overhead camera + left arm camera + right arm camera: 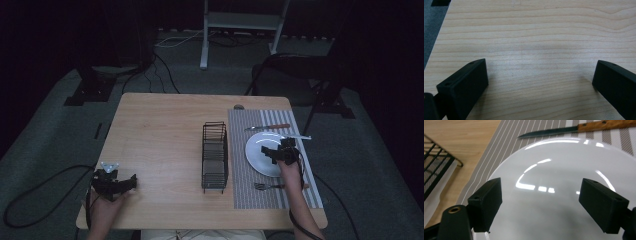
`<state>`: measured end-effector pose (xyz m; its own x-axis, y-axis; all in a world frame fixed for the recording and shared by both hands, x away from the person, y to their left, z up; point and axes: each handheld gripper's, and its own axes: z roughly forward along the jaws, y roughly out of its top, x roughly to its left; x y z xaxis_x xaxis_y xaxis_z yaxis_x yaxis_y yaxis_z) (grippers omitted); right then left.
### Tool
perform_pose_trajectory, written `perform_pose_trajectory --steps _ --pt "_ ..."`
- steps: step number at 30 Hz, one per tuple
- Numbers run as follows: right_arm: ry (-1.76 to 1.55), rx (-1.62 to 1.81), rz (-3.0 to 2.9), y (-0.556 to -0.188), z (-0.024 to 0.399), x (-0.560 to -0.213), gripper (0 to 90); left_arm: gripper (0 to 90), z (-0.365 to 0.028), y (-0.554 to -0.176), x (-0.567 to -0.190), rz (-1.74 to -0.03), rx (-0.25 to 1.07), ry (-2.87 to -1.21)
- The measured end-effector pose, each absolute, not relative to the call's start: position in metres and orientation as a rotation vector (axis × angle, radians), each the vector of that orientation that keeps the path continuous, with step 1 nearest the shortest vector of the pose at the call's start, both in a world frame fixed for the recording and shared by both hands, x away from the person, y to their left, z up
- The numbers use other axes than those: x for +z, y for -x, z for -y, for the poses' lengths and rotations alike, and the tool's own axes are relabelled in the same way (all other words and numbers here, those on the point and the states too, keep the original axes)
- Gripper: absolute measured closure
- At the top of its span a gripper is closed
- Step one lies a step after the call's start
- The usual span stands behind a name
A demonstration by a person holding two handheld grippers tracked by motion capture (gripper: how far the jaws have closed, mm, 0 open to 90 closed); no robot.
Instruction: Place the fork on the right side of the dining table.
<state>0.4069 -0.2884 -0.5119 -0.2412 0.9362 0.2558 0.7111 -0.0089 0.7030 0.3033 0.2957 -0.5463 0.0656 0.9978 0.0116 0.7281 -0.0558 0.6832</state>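
A white plate [258, 151] [554, 185] lies on a grey striped placemat [245, 175] at the table's right. My right gripper [272, 151] [540, 205] hovers over the plate, jaws wide open with nothing between them. A wood-handled knife [267, 127] [574, 128] lies on the mat beyond the plate, a second knife [295, 136] sits at the plate's far rim, and a fork [265, 186] lies on the near side. My left gripper [131, 182] [540, 82] rests open near the table's front left corner over bare wood.
A black wire rack [215, 156] [436, 162] stands in the middle of the wooden table [160, 130], just left of the placemat. A small round object [239, 106] sits at the far table edge. Stands and cables lie on the floor beyond.
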Motion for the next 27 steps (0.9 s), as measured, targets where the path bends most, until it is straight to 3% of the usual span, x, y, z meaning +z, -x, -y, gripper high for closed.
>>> perform_pose_trajectory --steps 27 --pt "-1.583 1.159 -2.026 -0.315 0.288 -0.52 15.7 0.1 -0.296 -0.303 -0.546 -1.716 0.688 -1.836"
